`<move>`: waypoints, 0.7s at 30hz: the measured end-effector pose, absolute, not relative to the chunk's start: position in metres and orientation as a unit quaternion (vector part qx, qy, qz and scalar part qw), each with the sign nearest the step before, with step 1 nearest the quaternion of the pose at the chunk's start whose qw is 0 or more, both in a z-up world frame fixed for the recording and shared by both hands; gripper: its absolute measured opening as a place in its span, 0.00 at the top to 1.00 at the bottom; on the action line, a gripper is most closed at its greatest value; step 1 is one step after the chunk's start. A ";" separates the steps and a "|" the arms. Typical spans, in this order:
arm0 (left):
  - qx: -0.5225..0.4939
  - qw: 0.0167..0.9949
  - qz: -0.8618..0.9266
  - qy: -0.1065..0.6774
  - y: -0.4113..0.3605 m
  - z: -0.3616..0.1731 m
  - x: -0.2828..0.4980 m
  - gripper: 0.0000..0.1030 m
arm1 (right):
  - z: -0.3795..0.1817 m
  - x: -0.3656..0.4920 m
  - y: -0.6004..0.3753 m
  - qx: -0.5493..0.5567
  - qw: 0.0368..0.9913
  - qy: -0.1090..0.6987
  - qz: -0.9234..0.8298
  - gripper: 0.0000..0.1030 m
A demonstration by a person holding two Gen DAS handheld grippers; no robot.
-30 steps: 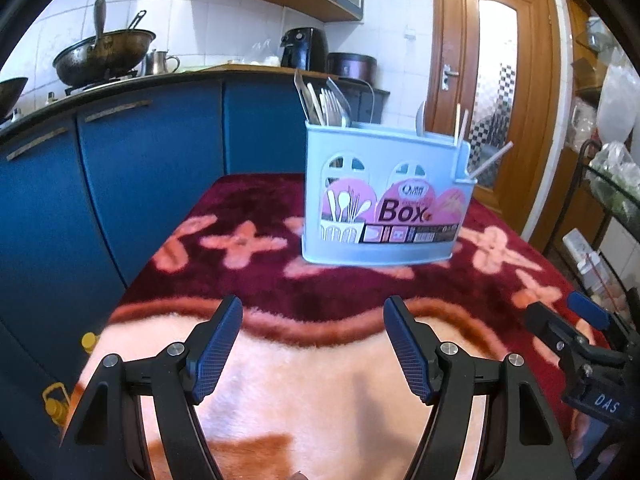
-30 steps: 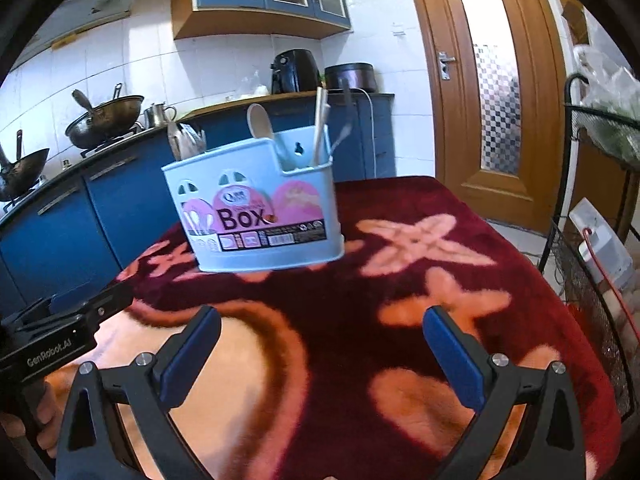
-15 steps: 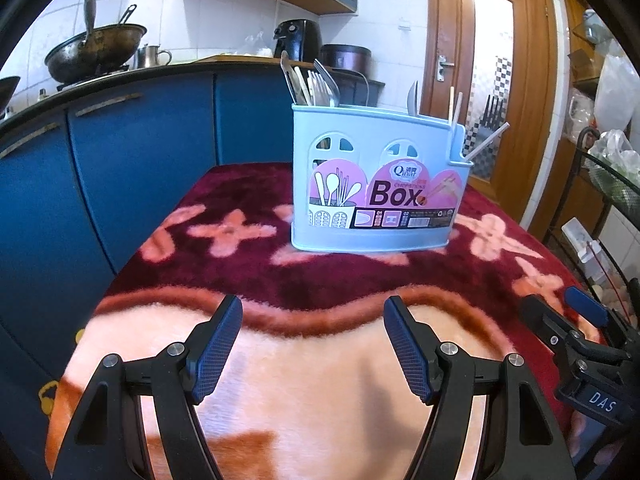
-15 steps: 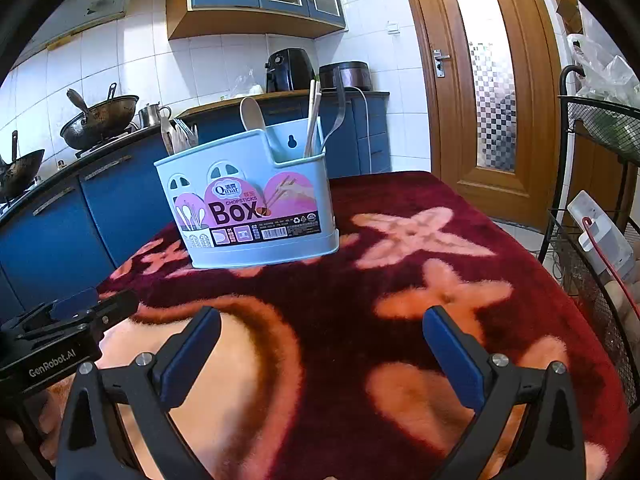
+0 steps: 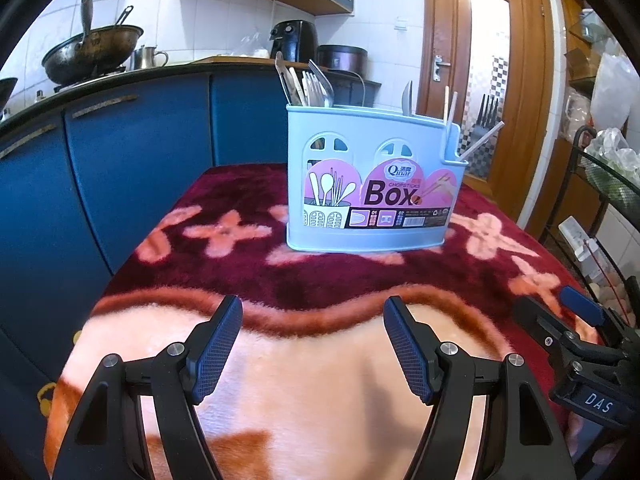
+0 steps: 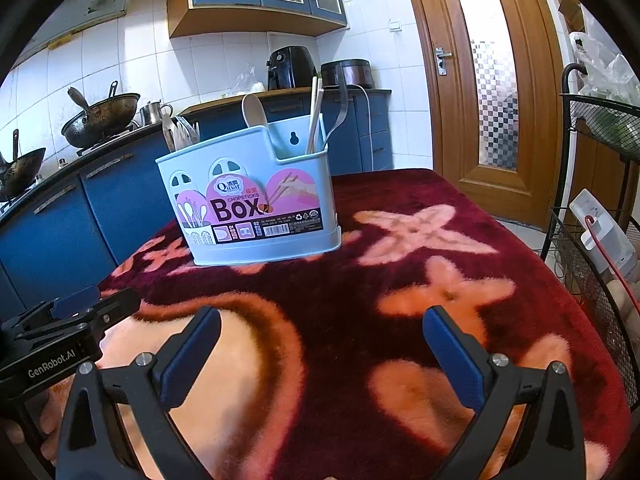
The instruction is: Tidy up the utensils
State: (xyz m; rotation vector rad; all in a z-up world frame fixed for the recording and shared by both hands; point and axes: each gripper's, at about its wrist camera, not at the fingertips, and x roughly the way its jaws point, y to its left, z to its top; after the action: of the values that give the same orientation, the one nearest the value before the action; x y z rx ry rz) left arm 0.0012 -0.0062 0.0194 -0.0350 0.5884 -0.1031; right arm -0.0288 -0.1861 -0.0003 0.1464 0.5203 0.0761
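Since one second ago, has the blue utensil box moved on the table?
No. In the right wrist view, the utensil box stands as close as before to the pink flower print on its right, and is upright as before.

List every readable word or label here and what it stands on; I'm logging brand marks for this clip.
"Qinar": pink label on the light blue plastic utensil holder.
"CHOPSTICKS": same label, above the big word.
"Box": same label, large dark letters.
"01", "02": label's bottom strip; the barcode line beside them is too small to read.
"DAS": black right gripper.
"GenRobot.AI": black left gripper.
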 end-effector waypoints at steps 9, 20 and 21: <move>-0.019 0.955 -0.051 0.290 -0.006 0.020 0.001 0.28 | 0.000 -0.028 -0.186 0.073 0.963 0.257 0.038 0.00; -0.022 0.955 -0.052 0.291 -0.006 0.020 0.001 0.28 | -0.002 -0.029 -0.186 0.074 0.962 0.260 0.039 0.00; -0.022 0.955 -0.053 0.291 -0.006 0.020 0.001 0.28 | -0.002 -0.029 -0.186 0.075 0.962 0.259 0.038 0.00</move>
State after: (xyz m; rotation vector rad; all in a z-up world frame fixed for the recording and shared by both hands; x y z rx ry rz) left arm 0.0014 -0.0059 0.0198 -0.0451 0.5907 -0.1067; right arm -0.0285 -0.1864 -0.0020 0.1510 0.5249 0.0779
